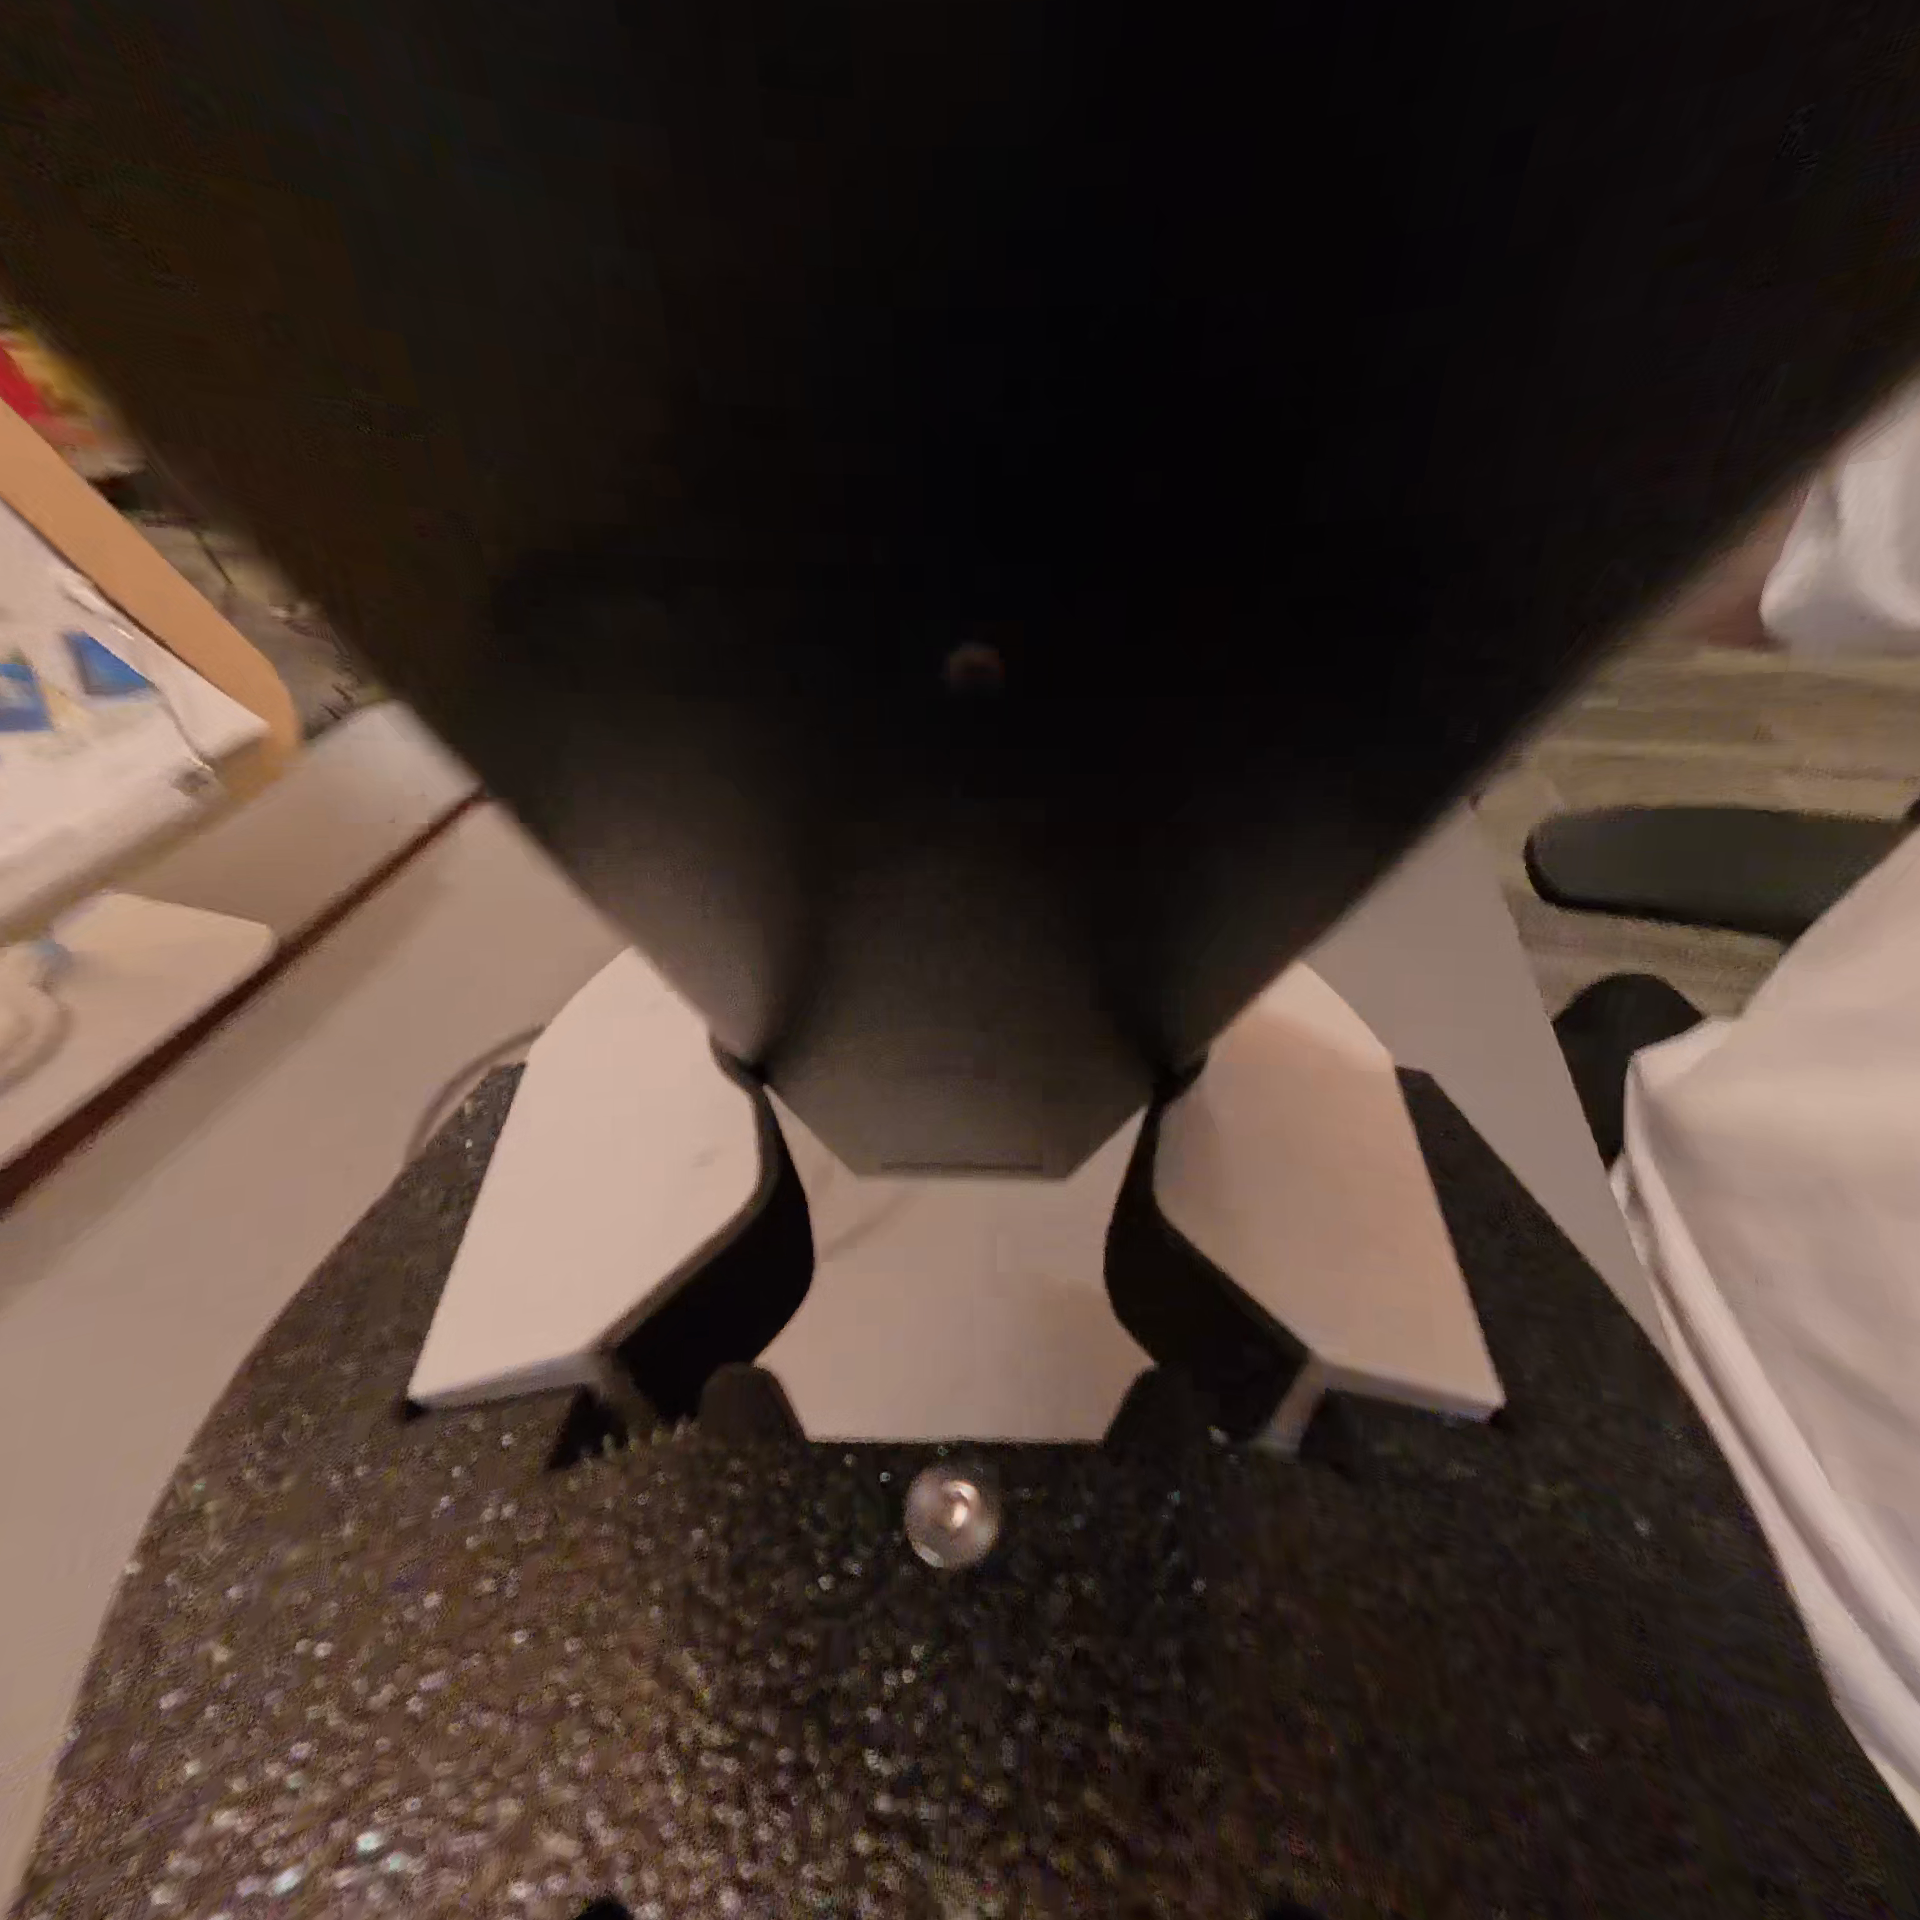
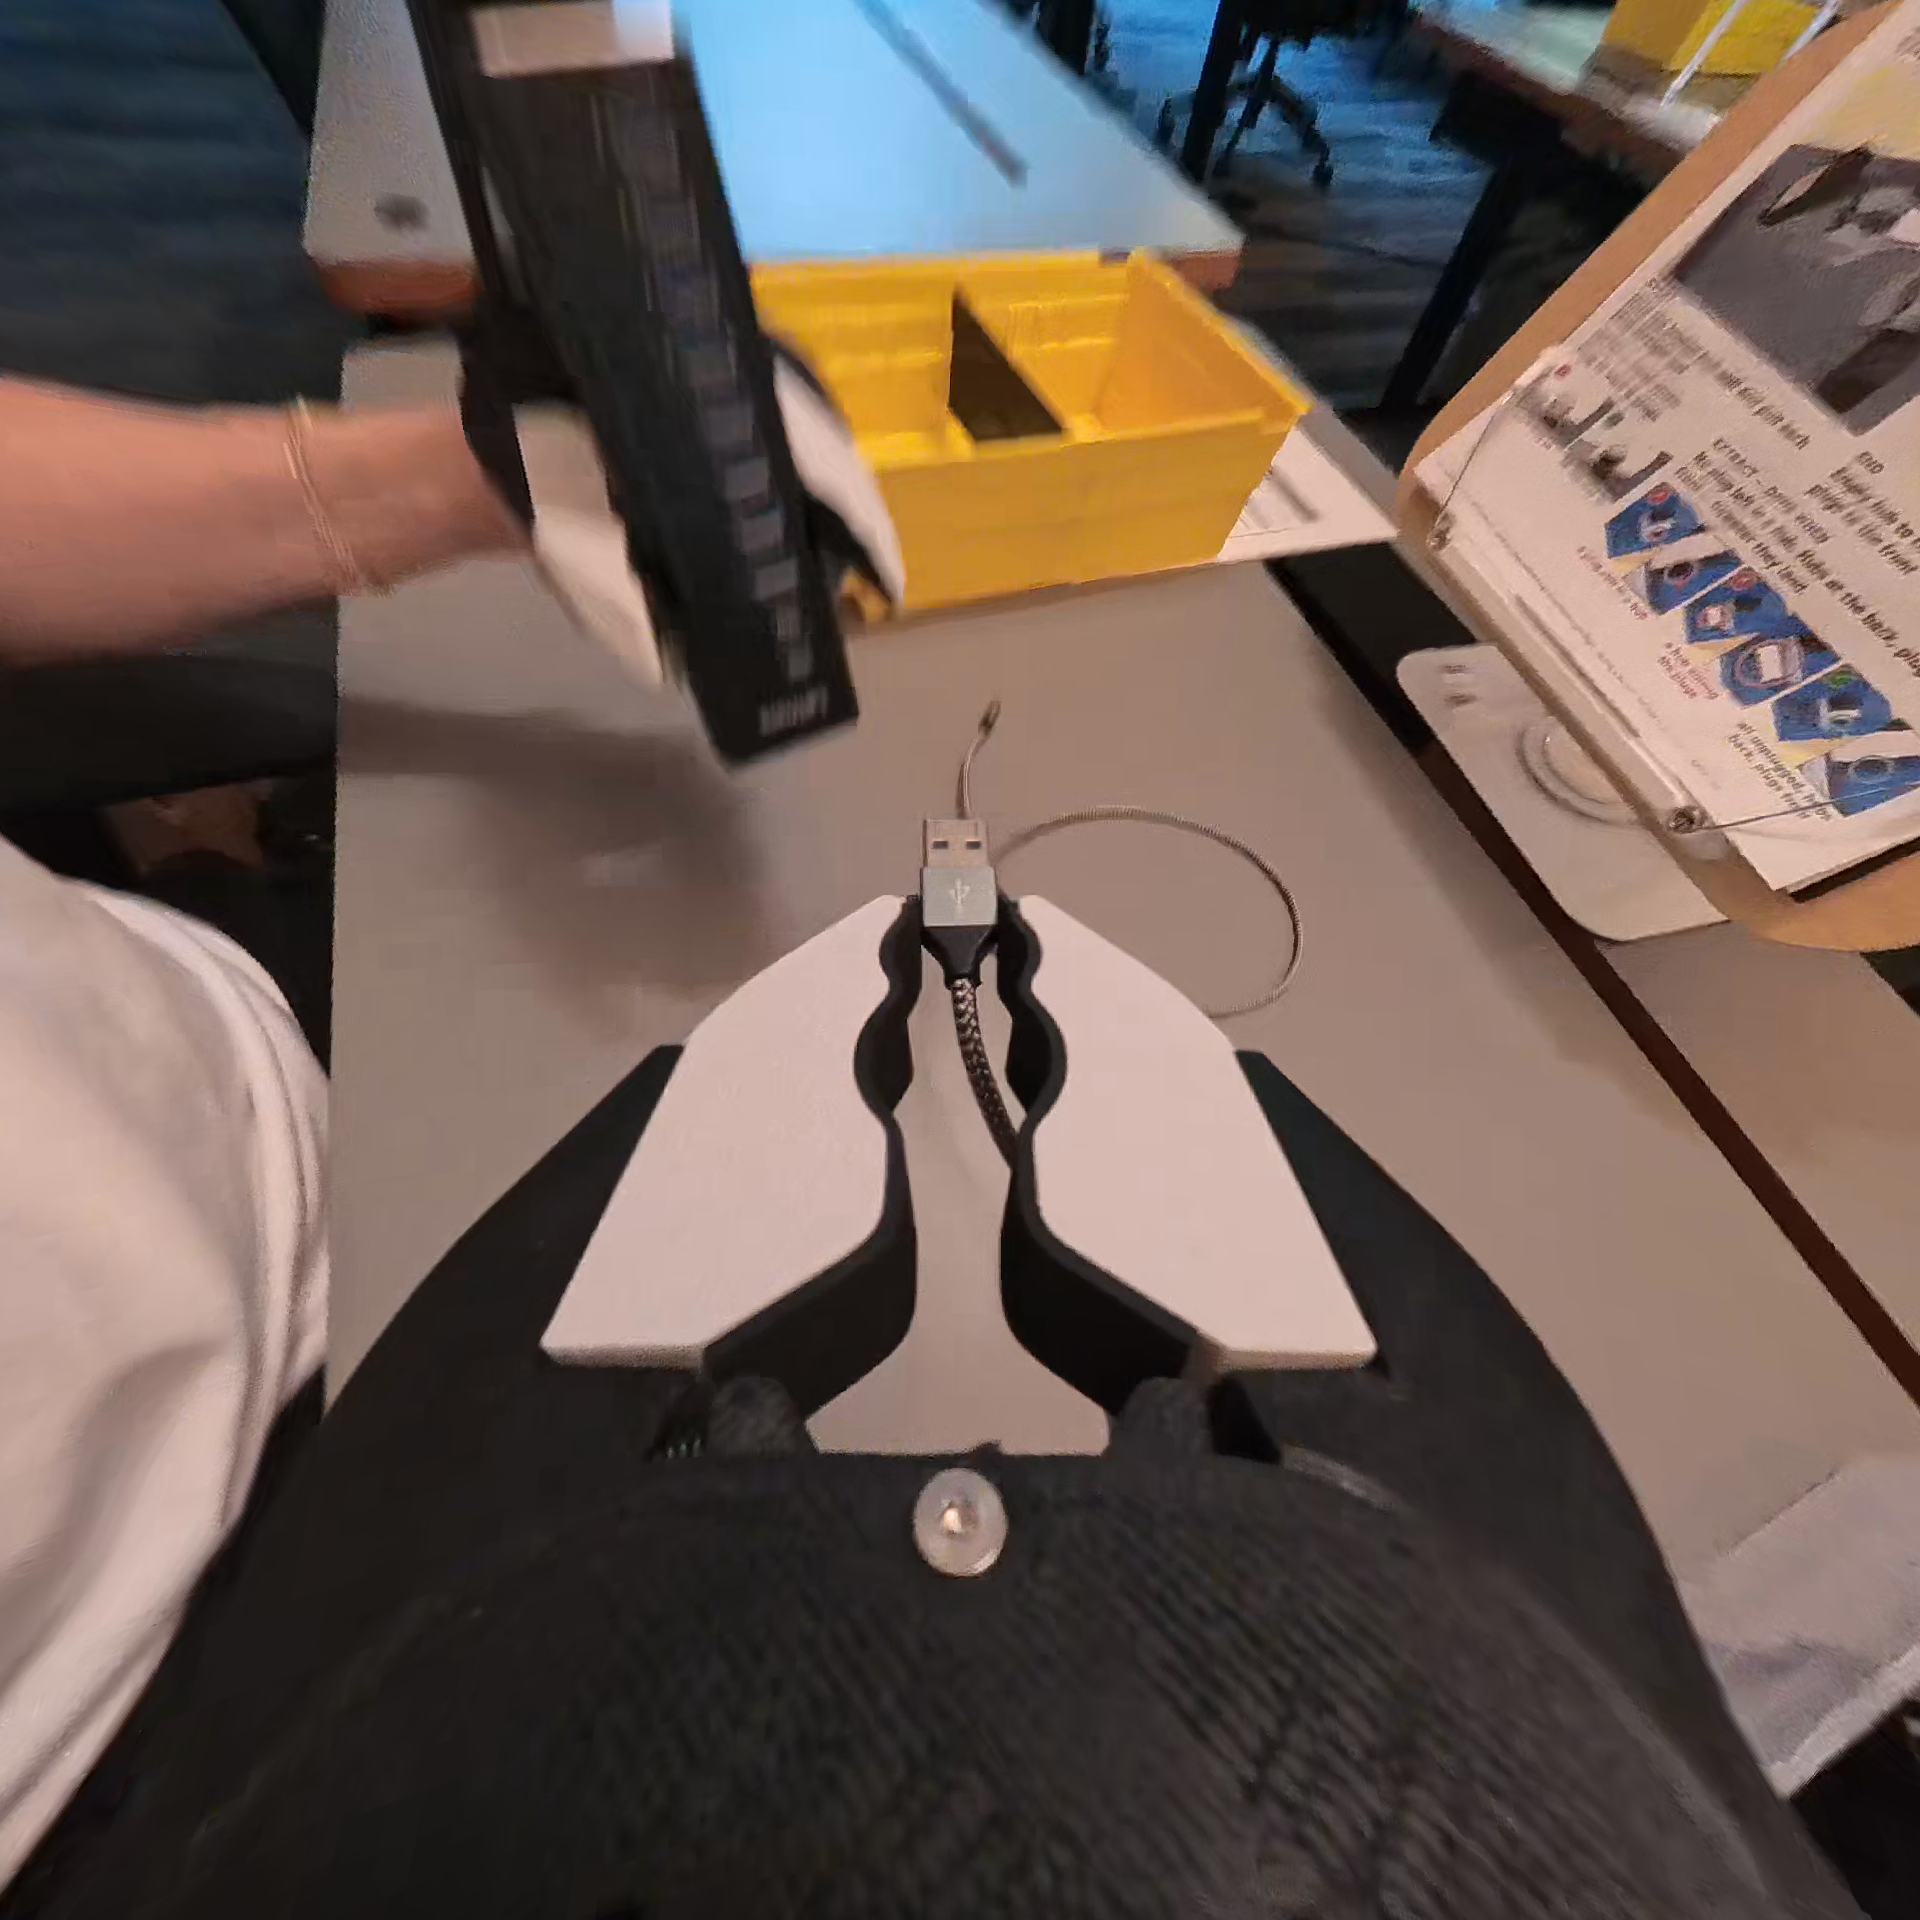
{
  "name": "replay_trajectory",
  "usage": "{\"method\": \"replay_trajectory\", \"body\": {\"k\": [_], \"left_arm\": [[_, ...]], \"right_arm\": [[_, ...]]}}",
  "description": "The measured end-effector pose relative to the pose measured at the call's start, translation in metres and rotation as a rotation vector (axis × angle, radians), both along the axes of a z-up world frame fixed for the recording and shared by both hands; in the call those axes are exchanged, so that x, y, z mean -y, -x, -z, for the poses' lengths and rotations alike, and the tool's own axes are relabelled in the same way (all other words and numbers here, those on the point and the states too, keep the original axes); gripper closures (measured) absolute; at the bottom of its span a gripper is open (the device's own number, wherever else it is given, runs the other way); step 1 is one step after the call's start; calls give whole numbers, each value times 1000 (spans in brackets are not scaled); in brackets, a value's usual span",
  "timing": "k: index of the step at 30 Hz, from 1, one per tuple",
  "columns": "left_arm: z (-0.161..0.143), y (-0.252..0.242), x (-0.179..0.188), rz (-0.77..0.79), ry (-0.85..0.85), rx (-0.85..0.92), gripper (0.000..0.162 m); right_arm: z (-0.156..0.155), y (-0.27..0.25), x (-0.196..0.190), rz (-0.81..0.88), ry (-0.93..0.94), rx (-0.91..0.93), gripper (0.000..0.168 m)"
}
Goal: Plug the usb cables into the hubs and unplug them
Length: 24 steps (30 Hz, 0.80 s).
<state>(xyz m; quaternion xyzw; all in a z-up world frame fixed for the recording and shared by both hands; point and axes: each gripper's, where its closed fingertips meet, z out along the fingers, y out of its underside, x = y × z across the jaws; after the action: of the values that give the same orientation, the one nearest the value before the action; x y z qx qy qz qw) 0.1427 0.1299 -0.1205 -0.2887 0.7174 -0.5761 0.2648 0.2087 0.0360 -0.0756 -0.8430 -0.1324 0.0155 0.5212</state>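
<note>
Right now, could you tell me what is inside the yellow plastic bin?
The yellow plastic bin shows divided compartments that look empty; the black hub covers its left part.

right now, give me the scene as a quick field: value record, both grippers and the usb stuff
left gripper: shut on black hub, which fills its view
right gripper: shut on usb plug, metal end pointing forward
cable: braided, loops over grey table to the right
hub in right wrist view: held tilted above the table, blurred
plugged in: not yet
yellow bin: behind, compartments look empty
</note>
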Motion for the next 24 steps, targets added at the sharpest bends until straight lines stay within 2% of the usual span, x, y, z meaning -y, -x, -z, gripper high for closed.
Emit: {"method": "replay_trajectory", "body": {"k": [2, 5, 8, 11, 13, 17, 19, 22, 24], "left_arm": [[-19, -2, -14, -60, -5, 41, 91], [-26, 6, -34, -123, -64, 50, 91], [-16, 17, -40, -132, -79, -6, 91], [2, 24, -47, -175, -122, -57, 91], [8, 28, -47, -178, -103, -74, 91], [12, 34, -47, -185, -50, -79, 91], [14, 39, -48, -190, -41, -87, 91], [16, 46, -50, -187, -15, -92, 91], [20, 51, -52, -185, 2, -102, 91]], "right_arm": [[14, 0, -5, 4, 50, 84, 154], [38, 4, -6, -13, 152, 97, 154], [60, -11, -20, 29, 159, 163, 154], [79, 13, -52, -96, 62, 43, 154], [99, 19, -72, -158, 82, 27, 154], [133, 5, -114, -176, 164, 99, 153], [153, -3, -128, -179, 254, 129, 137], [162, -17, -151, -152, 243, 190, 115], [163, -18, -164, -163, 212, 186, 112]]}}
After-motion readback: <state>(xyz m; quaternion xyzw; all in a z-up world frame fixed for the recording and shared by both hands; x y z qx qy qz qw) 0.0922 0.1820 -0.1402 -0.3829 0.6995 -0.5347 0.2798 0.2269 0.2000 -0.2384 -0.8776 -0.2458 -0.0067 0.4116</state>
